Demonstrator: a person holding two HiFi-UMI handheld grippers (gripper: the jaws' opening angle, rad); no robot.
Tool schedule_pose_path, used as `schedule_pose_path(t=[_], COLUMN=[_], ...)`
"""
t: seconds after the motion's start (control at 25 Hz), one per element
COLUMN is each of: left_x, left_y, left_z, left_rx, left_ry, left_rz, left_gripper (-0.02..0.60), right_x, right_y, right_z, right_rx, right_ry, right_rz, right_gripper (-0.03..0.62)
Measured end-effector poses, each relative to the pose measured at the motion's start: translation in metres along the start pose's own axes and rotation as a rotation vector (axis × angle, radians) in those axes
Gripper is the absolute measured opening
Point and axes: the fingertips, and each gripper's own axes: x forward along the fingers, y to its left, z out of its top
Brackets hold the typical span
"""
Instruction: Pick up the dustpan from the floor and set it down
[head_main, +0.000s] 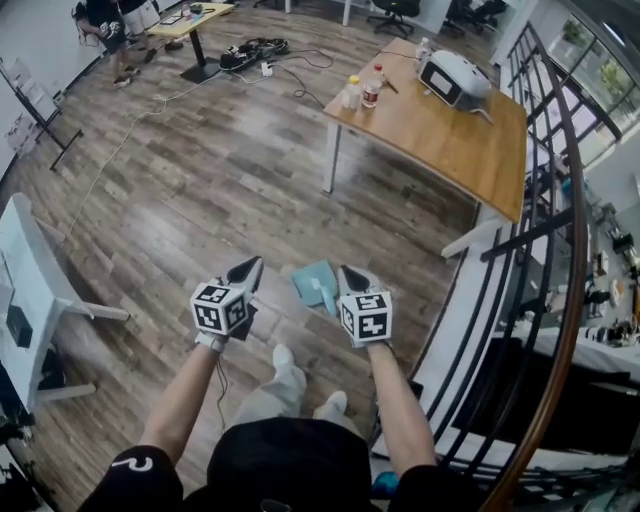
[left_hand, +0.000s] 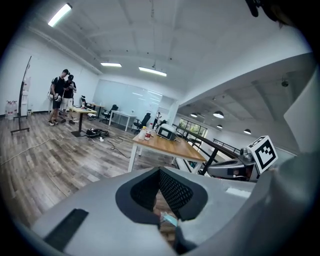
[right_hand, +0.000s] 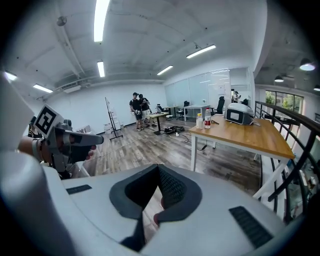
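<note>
A teal dustpan (head_main: 313, 283) lies on the wooden floor just ahead of my feet, between the two grippers. My left gripper (head_main: 247, 270) hangs to its left, jaws together and holding nothing. My right gripper (head_main: 350, 277) is at the dustpan's right edge, also shut and empty; whether it touches the pan I cannot tell. In the left gripper view a sliver of the teal dustpan (left_hand: 169, 219) shows below the closed jaws of the left gripper (left_hand: 160, 172). In the right gripper view only floor appears under the right gripper (right_hand: 159, 167).
A wooden table (head_main: 440, 130) with bottles (head_main: 360, 92) and a white appliance (head_main: 455, 78) stands ahead on the right. A black railing (head_main: 540, 260) runs down the right side. A white table (head_main: 30, 290) is at the left. Cables (head_main: 255, 50) and people (head_main: 105, 30) are far back.
</note>
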Motion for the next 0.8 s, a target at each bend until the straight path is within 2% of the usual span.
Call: schedule_pose_path(t=[0.4, 0.48, 0.52, 0.8], left_x=[0.045, 0.056, 0.061, 0.085], left_y=[0.018, 0.021, 0.021, 0.032], left_z=[-0.042, -0.053, -0.058, -0.1], left_rx=[0.012, 0.02, 0.02, 0.001], left_ry=[0.069, 0.079, 0.084, 0.132], left_rz=[-0.048, -0.054, -0.057, -0.068], left_gripper=[-0.003, -0.003, -0.003, -0.003], right_x=[0.051, 0.062, 0.067, 0.102], right_y=[-0.01, -0.013, -0.014, -0.024], right_z=[-0.061, -0.076, -0.083, -0.139], right_rx=[0.022, 0.03, 0.035, 0.061], right_ry=[0.072, 0.091, 0.102, 0.17], right_rz=[-0.016, -0.017, -0.017, -0.054], right_gripper=[0.005, 0.094, 0.116, 0.209])
